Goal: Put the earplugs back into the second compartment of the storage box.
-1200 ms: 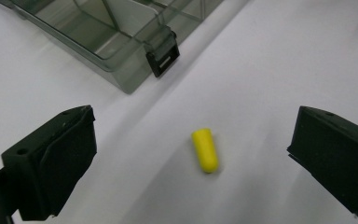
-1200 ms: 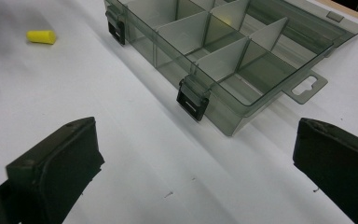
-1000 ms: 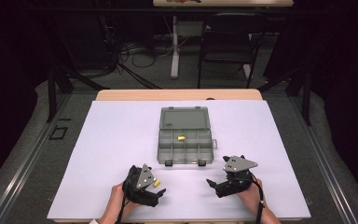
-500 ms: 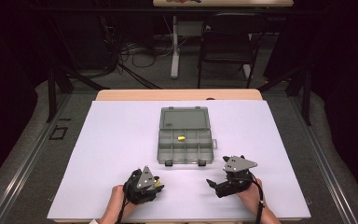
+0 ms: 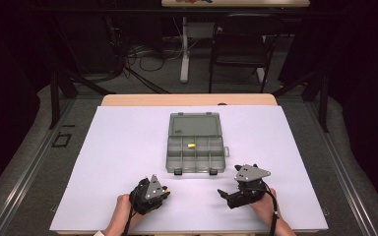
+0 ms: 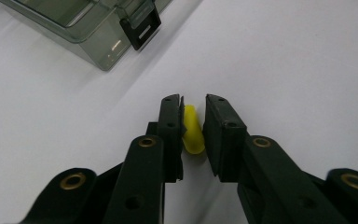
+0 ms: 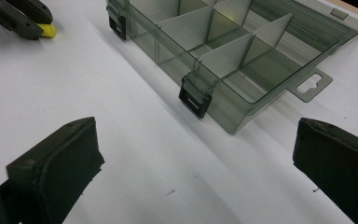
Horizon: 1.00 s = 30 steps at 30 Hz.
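Note:
A small yellow piece [image 6: 192, 135] lies on the white table between my left gripper's [image 6: 193, 126] black jaws, which are shut on it from both sides. In the right gripper view that left gripper [image 7: 32, 21] sits at the top left with the yellow piece [image 7: 48, 31] poking out of its tips. A clear grey compartment box [image 5: 195, 167] stands with its lid back at the table's middle, and one small yellow piece [image 5: 191, 145] lies in a compartment. My right gripper [image 7: 196, 149] is open wide, with nothing in it, facing the box's front latch [image 7: 195, 100]. In the high view both grippers [image 5: 165, 192] [image 5: 225, 195] rest near the front edge.
The box's front wall and two black latches [image 6: 140, 29] lie just ahead of both grippers. White tabletop [image 5: 118, 157] spreads to either side of the box. Beyond the table's far edge stand a chair [image 5: 238, 46] and cables on the floor.
My left gripper's jaws have come together around the yellow piece and the hand has drawn slightly toward the front edge. The right gripper has stayed put.

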Each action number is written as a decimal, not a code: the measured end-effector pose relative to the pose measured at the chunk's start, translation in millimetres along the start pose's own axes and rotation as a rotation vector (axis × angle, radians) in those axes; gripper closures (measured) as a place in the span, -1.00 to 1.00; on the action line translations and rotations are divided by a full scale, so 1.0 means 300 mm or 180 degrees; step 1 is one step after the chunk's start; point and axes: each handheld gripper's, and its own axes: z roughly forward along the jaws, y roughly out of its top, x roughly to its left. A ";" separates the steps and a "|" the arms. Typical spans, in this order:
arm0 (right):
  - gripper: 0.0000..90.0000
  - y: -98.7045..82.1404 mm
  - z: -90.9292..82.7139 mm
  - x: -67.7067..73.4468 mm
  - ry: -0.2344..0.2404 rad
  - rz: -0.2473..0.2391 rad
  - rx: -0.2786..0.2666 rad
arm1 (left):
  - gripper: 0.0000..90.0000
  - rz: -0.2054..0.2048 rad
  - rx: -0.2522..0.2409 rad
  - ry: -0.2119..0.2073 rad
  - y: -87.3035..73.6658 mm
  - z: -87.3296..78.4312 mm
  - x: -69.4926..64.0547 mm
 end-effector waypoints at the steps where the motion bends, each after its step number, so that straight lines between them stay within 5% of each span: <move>1: -1.00 0.000 0.000 0.001 -0.0002 -0.0004 -0.0005 | 0.77 -0.0006 -0.0006 0.0001 0.000 0.000 0.001; 7: -1.00 0.000 -0.001 -0.004 -0.0002 0.0006 -0.0021 | 0.81 -0.0110 -0.0084 -0.0060 -0.001 -0.006 0.010; 30: -1.00 -0.001 0.003 -0.002 0.0003 0.0016 -0.0023 | 0.80 -0.0064 -0.0499 0.0064 0.067 -0.066 0.032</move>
